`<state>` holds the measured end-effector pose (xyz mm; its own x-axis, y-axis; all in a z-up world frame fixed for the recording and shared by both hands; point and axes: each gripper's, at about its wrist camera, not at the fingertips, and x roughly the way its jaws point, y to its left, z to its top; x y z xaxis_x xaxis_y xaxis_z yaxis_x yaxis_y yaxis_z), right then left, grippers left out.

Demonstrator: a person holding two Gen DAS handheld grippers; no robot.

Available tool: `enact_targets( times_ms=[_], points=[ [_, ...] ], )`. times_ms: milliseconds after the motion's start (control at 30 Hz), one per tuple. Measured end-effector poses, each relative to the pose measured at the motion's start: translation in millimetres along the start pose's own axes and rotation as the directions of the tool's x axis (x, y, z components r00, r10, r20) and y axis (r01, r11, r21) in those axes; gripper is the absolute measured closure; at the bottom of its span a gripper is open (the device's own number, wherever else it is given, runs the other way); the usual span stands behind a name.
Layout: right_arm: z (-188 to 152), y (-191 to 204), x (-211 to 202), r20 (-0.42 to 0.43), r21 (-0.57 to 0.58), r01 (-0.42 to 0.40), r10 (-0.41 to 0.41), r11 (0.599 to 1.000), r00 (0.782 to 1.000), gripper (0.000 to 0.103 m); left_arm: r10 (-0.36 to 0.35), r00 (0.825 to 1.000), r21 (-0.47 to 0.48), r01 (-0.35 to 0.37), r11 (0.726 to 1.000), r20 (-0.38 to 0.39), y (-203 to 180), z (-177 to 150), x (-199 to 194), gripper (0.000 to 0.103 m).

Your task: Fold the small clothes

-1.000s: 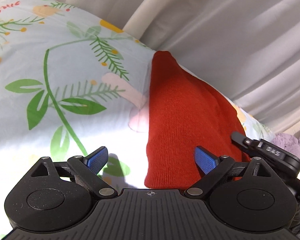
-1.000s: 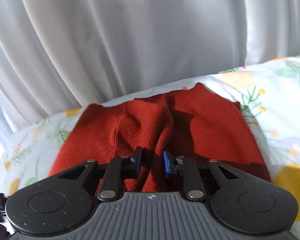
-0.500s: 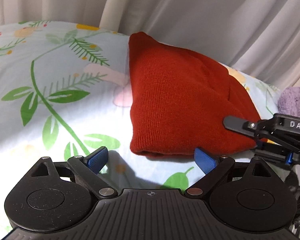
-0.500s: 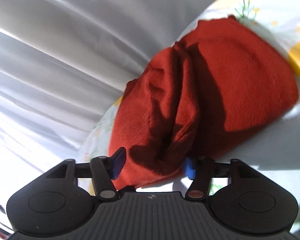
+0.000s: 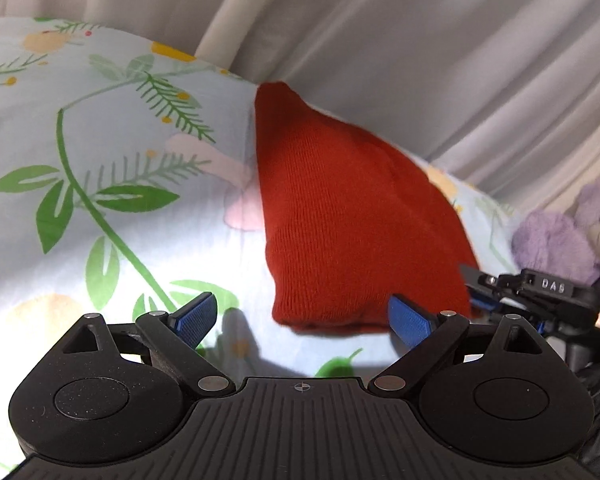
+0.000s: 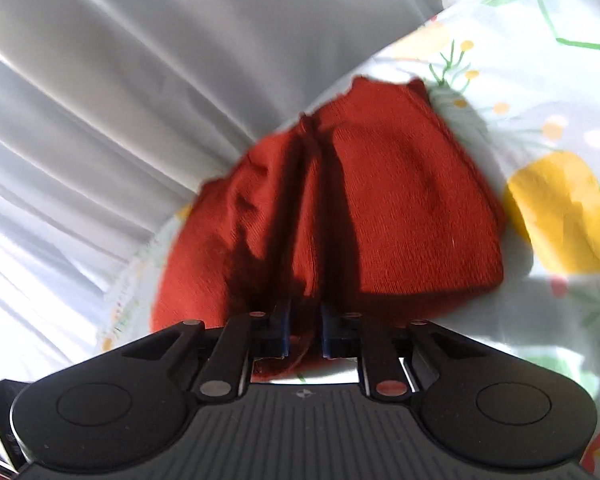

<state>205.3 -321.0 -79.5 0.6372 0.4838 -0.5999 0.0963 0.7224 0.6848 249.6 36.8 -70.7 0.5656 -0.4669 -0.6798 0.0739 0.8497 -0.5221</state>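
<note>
Pale curtains point(image 5: 420, 60) back a floral sheet point(image 5: 80, 140). On it lies the red knit point(image 5: 340, 220), already doubled over. My right hand-held gripper point(image 6: 303, 332) is closing on a pinched ridge of knit at its near edge. My left hand-held gripper point(image 5: 302, 316) hangs spread, empty, just short of it. Judgement: partly folded; final fold and smoothing remain.

Readable text occurs once: white capitals "DAS" on the black body of the right gripper point(image 5: 500, 296), seen at the right edge of the left wrist view, just below a purple plush toy point(image 5: 560, 236). The right wrist view carries no legible lettering; the sheet point(image 6: 540, 128) bears only floral motifs.
</note>
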Motion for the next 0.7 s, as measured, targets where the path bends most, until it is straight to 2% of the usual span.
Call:
enact_targets(
  times_ms=[33, 100, 167, 233, 300, 367, 400, 467, 500, 533, 600, 700],
  points=[
    [7, -1, -2, 0.026, 0.014, -0.005, 0.004, 1.0, 1.0, 0.068, -0.011, 1.0, -0.035, 0.011, 0.999, 0.02, 2, 6, 0, 0.007],
    [20, -1, 1, 0.045, 0.055, -0.015, 0.013, 0.998, 0.999, 0.055, -0.016, 0.999, -0.076, 0.019, 0.997, 0.036, 0, 19, 9, 0.007],
    [34, -2, 12, 0.023, 0.061, -0.04, 0.039, 0.997, 0.999, 0.055, -0.008, 1.0, -0.103, 0.009, 0.995, 0.017, -4, 27, 29, 0.007],
    [45, 5, 31, -0.002, 0.036, -0.011, 0.011, 0.999, 1.0, 0.055, -0.001, 1.0, -0.136, -0.003, 0.991, -0.027, -7, 31, 48, 0.009],
    [51, 11, 46, -0.027, 0.024, -0.006, 0.007, 1.0, 1.0, 0.055, -0.085, 0.996, -0.194, 0.079, 0.978, -0.022, -8, 30, 53, 0.007],
    [56, 20, 58, -0.05, -0.015, -0.018, 0.017, 1.0, 0.999, 0.055, -0.101, 0.995, -0.202, 0.102, 0.974, 0.015, -11, 30, 49, 0.006],
    [57, 26, 62, -0.053, -0.041, -0.013, 0.011, 0.999, 0.999, 0.056, -0.109, 0.994, -0.196, 0.11, 0.974, 0.016, -11, 30, 47, 0.006],
    [56, 40, 67, -0.054, -0.114, -0.001, -0.006, 0.994, 0.999, 0.067, -0.096, 0.995, -0.2, 0.098, 0.975, 0.019, -10, 30, 43, 0.006],
    [55, 45, 68, -0.051, -0.152, 0.022, -0.03, 0.988, 0.998, 0.081, -0.081, 0.996, -0.197, 0.085, 0.977, 0.025, -9, 29, 40, 0.006],
    [52, 50, 68, -0.041, -0.191, 0.053, -0.062, 0.98, 0.997, 0.088, -0.069, 0.997, -0.188, 0.074, 0.979, 0.032, -10, 29, 37, 0.006],
    [48, 65, 66, 0.006, -0.3, 0.127, -0.131, 0.945, 0.991, 0.09, -0.049, 0.998, -0.155, 0.056, 0.986, 0.048, -14, 29, 28, 0.006],
    [42, 89, 48, 0.143, -0.443, 0.238, -0.194, 0.864, 0.97, 0.09, -0.016, 0.998, -0.056, 0.02, 0.998, 0.06, -27, 27, 15, 0.006]
  ],
)
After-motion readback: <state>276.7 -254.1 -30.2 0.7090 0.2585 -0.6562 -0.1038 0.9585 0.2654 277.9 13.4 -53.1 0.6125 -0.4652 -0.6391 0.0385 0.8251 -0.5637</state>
